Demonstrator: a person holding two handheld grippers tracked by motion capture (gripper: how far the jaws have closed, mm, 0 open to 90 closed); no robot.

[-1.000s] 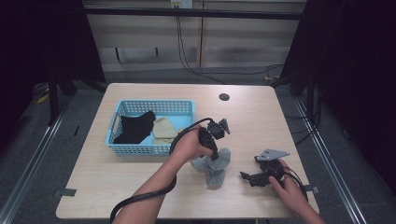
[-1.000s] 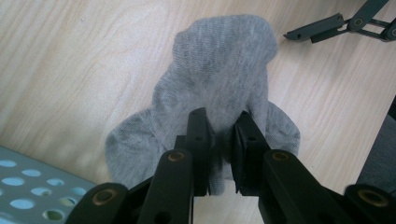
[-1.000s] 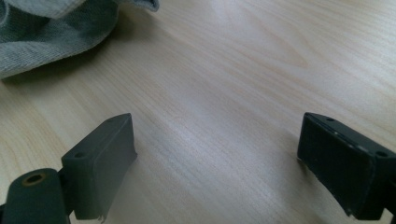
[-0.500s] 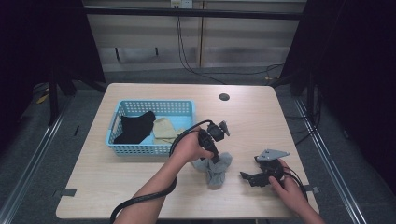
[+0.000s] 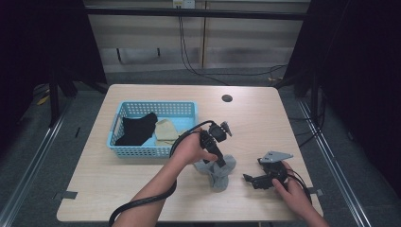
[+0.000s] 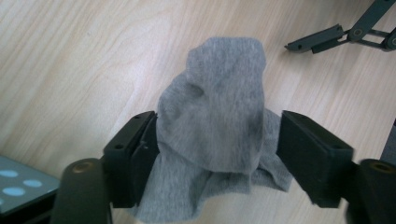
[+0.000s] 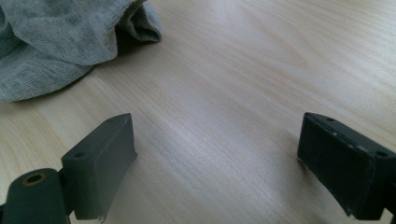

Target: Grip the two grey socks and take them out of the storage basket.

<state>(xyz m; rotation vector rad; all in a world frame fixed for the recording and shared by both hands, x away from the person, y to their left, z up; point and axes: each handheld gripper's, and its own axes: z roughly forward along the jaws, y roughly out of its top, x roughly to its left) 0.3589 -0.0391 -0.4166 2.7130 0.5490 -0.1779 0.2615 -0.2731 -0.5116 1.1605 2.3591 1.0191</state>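
A crumpled grey sock [image 5: 221, 178] lies on the wooden table [image 5: 142, 189], right of the middle and near the front. My left gripper [image 5: 219, 162] points down onto it. In the left gripper view the sock [image 6: 215, 107] bulges up between the two spread jaws of this gripper [image 6: 217, 154], with the left jaw touching the cloth. My right gripper [image 5: 251, 180] rests low on the table to the sock's right, open with bare wood between its jaws [image 7: 215, 158]. The sock's edge [image 7: 51, 42] lies ahead of it to the left.
A light blue basket [image 5: 151, 152] stands left of the sock and holds a black garment [image 5: 137, 130] and a beige one [image 5: 166, 131]. A dark round hole [image 5: 227, 98] sits near the table's far edge. Cables trail from both grippers.
My left gripper has sunk slightly onto the sock, which looks a little more bunched. The right gripper has stayed where it was.
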